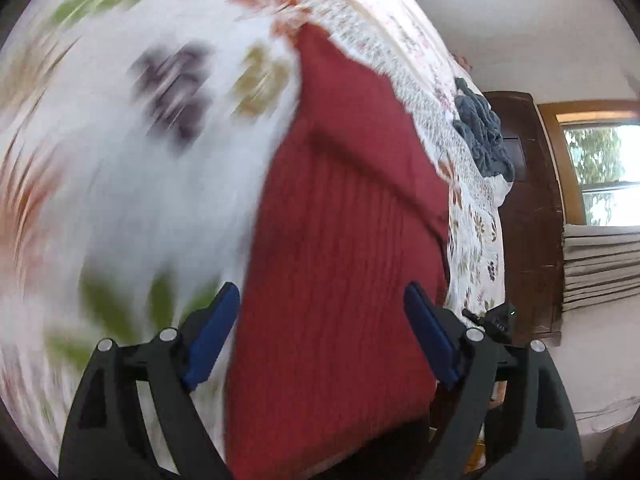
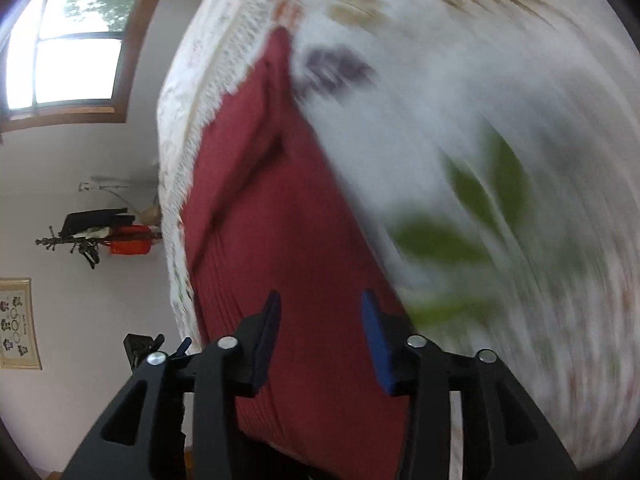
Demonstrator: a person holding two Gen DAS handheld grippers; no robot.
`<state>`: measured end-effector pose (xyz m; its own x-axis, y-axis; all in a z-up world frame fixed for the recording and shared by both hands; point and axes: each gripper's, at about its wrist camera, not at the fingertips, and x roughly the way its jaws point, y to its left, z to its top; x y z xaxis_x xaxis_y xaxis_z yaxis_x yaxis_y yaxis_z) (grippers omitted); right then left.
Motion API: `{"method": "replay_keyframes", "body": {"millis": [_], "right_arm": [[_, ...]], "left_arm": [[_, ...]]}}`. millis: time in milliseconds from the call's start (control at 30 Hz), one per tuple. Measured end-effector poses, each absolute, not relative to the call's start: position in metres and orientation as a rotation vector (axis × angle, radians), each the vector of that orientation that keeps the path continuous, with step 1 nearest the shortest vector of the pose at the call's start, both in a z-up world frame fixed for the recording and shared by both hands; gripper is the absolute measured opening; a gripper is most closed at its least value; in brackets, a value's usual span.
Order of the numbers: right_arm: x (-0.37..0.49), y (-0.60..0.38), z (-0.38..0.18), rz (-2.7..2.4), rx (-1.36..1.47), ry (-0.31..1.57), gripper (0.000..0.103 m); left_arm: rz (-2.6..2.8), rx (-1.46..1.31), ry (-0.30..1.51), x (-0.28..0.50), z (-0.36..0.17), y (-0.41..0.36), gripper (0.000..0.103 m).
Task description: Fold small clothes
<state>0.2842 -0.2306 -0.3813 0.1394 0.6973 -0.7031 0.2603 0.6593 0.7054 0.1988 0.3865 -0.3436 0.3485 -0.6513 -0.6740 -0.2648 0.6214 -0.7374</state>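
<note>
A dark red ribbed garment point(image 1: 340, 240) lies flat on a floral bedsheet point(image 1: 120, 160), with a folded band across its upper part. My left gripper point(image 1: 322, 320) hovers over its near end, open wide, blue pads point(image 1: 212, 332) on either side of the cloth and holding nothing. In the right wrist view the same red garment point(image 2: 280, 220) runs up the middle. My right gripper point(image 2: 322, 338) is open above its lower part, and the red cloth shows in the gap between the pads point(image 2: 376, 340). Both views are strongly blurred by motion.
A crumpled grey-blue garment point(image 1: 484, 136) sits further along the bed edge. Beyond it are a dark wooden wardrobe point(image 1: 528, 208) and a window point(image 1: 600, 168). The right wrist view shows a window point(image 2: 76, 52), a coat rack point(image 2: 96, 232) and the bed's fringed edge point(image 2: 180, 200).
</note>
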Motion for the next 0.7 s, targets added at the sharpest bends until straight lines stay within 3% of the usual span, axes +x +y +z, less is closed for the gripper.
{"method": "replay_keyframes", "body": {"millis": [267, 700], "right_arm": [[0.17, -0.247, -0.39, 0.358, 0.871, 1.512, 0.05], [0.144, -0.225, -0.395, 0.368, 0.925, 1.5, 0.051]], "left_arm": [[-0.312, -0.989, 1.31, 0.085, -0.365, 0.374, 0.084], [-0.331, -1.04, 1.422, 0.064, -0.404, 0.344, 0.087]]}}
